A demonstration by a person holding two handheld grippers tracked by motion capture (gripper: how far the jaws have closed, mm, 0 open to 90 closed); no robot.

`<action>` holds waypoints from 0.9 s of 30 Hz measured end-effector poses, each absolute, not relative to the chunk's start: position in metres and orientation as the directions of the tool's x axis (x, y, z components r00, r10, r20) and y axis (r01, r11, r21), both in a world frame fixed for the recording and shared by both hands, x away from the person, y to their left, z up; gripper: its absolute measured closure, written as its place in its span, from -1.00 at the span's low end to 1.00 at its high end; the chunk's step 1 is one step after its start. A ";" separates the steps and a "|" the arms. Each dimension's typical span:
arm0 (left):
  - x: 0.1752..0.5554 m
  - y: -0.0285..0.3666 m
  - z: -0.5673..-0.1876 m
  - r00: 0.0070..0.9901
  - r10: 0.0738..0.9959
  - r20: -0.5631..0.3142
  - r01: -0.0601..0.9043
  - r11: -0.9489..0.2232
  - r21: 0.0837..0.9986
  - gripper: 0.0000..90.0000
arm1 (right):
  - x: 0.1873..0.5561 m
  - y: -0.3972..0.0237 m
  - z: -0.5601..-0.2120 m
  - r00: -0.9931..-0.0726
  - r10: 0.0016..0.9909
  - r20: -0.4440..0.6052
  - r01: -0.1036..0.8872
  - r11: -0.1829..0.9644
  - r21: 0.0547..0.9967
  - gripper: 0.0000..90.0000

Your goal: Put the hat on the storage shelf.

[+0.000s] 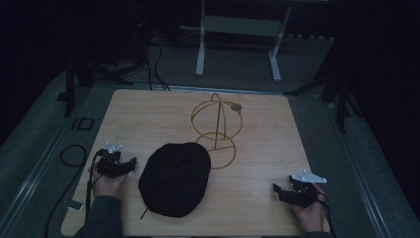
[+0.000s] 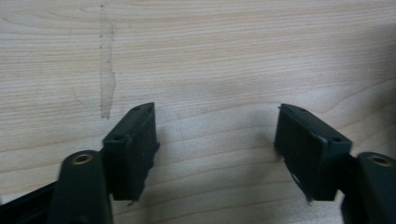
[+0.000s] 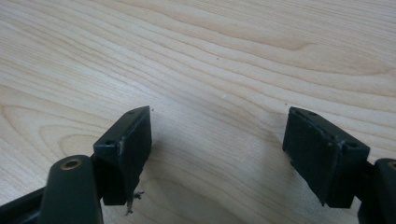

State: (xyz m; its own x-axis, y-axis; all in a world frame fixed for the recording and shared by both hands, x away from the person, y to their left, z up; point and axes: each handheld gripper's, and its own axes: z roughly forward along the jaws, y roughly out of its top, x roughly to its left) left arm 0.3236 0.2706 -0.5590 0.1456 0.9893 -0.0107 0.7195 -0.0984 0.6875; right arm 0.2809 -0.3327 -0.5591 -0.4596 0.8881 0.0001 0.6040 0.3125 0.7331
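A black cap [image 1: 174, 179] lies flat on the wooden table [image 1: 148, 114], near its front middle. Behind it stands a gold wire stand [image 1: 216, 126] with a round base ring. My left gripper [image 1: 130, 165] rests low at the cap's left side, jaws pointing toward the cap. In the left gripper view that same left gripper [image 2: 217, 140] is open over bare wood with nothing between the jaws. My right gripper [image 1: 277, 191] sits near the front right corner, apart from the cap. The right gripper view has the right gripper [image 3: 217, 149] open over bare wood too.
A pale smear [image 2: 107, 79] marks the wood ahead of the left jaws. Cables [image 1: 72, 156] trail on the grey floor left of the table. A white metal frame [image 1: 237, 39] stands beyond the far edge. Bare wood stretches between the cap and the right gripper.
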 end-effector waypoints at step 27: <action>0.313 0.276 -0.515 0.264 0.959 -0.104 0.720 -0.124 0.682 0.32 | 0.281 -0.332 -0.559 -0.467 0.884 0.000 0.603 0.318 0.732 -0.52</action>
State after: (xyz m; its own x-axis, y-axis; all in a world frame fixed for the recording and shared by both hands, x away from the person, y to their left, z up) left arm 0.3133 0.2764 -0.5150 0.2636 0.9590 -0.1044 0.7203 -0.1237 0.6825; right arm 0.2812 -0.3324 -0.5592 -0.4668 0.8844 -0.0001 0.6030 0.3183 0.7315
